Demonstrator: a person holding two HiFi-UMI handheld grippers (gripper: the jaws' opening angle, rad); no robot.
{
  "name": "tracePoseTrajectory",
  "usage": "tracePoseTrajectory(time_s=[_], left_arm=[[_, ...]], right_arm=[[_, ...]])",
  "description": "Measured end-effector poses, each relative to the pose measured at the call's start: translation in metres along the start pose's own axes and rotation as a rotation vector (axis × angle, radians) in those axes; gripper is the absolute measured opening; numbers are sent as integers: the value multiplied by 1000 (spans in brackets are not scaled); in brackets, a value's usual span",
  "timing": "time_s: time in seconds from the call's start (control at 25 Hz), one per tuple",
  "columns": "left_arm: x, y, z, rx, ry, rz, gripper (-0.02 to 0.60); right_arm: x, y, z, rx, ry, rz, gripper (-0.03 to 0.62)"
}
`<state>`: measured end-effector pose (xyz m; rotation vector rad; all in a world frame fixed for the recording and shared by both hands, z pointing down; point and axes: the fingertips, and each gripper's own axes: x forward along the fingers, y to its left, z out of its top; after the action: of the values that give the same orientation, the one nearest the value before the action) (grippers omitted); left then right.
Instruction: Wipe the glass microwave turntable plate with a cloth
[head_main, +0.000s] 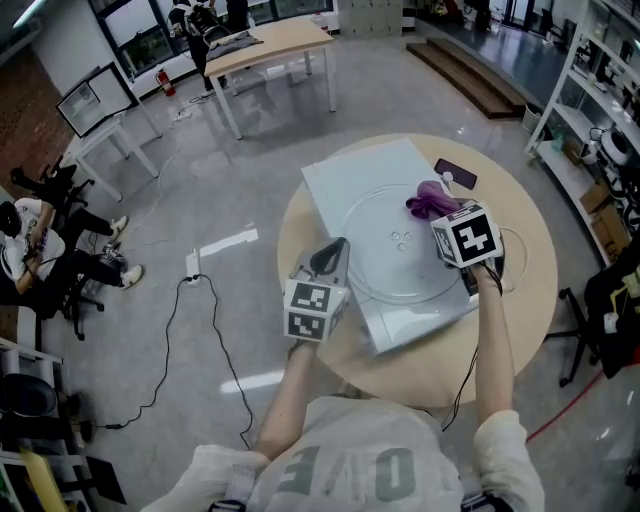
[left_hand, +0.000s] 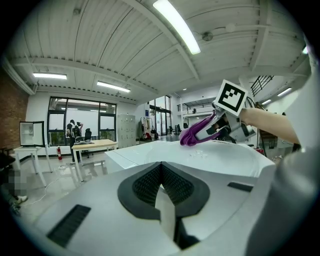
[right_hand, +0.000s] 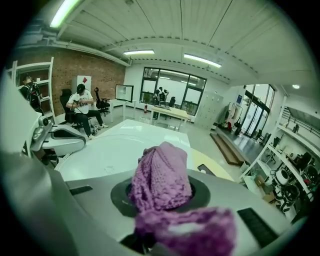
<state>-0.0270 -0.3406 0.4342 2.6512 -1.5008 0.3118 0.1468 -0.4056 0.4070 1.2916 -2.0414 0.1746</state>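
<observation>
The glass turntable plate (head_main: 385, 250) lay flat on a white slab (head_main: 345, 180) on the round wooden surface (head_main: 520, 300). Being clear, its outline was faint against the white.

The right gripper (head_main: 445, 213) had its fingers pinching a purple knitted cloth (head_main: 425, 200) at the plate's far right edge. The cloth bulged over the finger pads and hid the fingertips. Contact between cloth and glass could not be confirmed.

The left gripper (head_main: 333, 255) sat at the plate's near left edge with its fingers pressed together. Whether they nipped the rim could not be made out.

A dark phone (head_main: 456, 173) lay beyond the cloth, partly hidden by it.
</observation>
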Motion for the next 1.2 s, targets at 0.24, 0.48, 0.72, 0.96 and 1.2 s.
tracePoseTrajectory(time_s=[0.24, 0.48, 0.72, 0.96, 1.2], left_arm=[[-3, 4, 0, -2, 14, 4, 2], [-2, 6, 5, 3, -5, 4, 2], [-4, 4, 6, 6, 6, 8, 2], [-3, 6, 6, 5, 15, 6, 2], [-2, 2, 7, 3, 6, 4, 2]], right_arm=[[-14, 14, -4, -24, 8, 19, 48], [-54, 45, -28, -55, 21, 48, 48], [-98, 81, -55, -85, 20, 76, 48], [-123, 105, -66, -97, 25, 99, 48], [-126, 102, -70, -86, 12, 102, 48]])
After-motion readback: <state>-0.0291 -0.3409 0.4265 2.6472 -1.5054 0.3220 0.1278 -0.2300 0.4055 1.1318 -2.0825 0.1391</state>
